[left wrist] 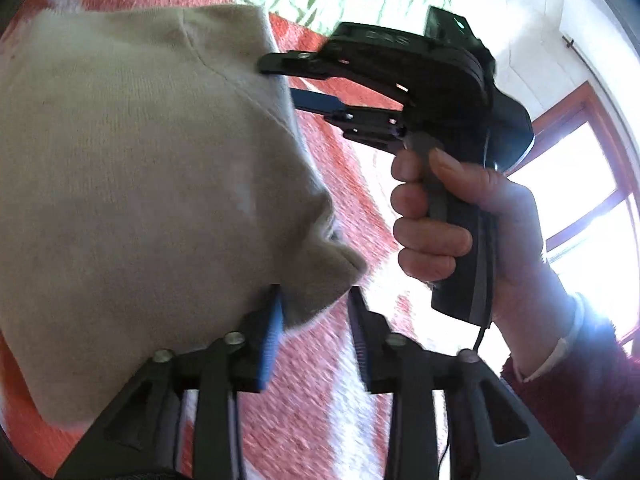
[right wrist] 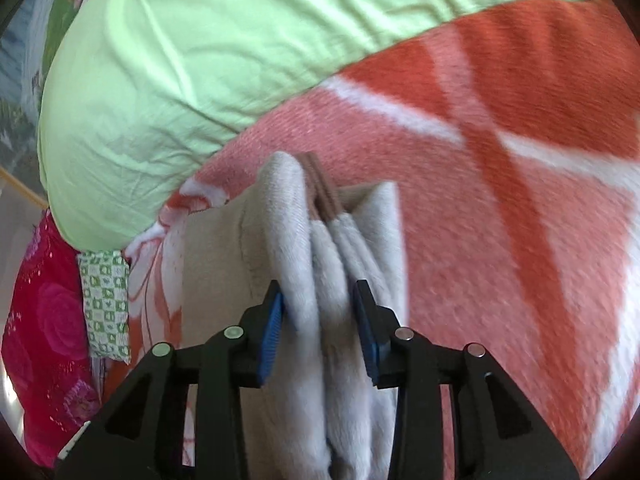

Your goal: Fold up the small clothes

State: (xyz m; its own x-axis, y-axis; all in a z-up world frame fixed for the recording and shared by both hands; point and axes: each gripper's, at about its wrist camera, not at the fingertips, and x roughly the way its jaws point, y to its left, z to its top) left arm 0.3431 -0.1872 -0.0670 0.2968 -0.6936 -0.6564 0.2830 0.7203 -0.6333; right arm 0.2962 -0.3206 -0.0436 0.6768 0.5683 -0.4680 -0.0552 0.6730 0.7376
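A beige knitted garment (left wrist: 140, 180) lies on the orange-and-white woven blanket (left wrist: 340, 380). Left gripper (left wrist: 316, 316) stands parted at its near corner; right gripper (right wrist: 320, 304), loosened, straddles its bunched folds.

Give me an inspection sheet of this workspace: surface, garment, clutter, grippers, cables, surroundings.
Surface: orange and white blanket.
Job's things: beige garment, bunched, brown trim at one edge.
Clutter: green pillow; pink floral cloth; green-checked cloth.
Grippers: left gripper open, garment edge beside one pad; right gripper open, folds between its pads; hand on its handle.
Cables: thin black cable under the right handle.
Surroundings: window, bright; red sleeve.
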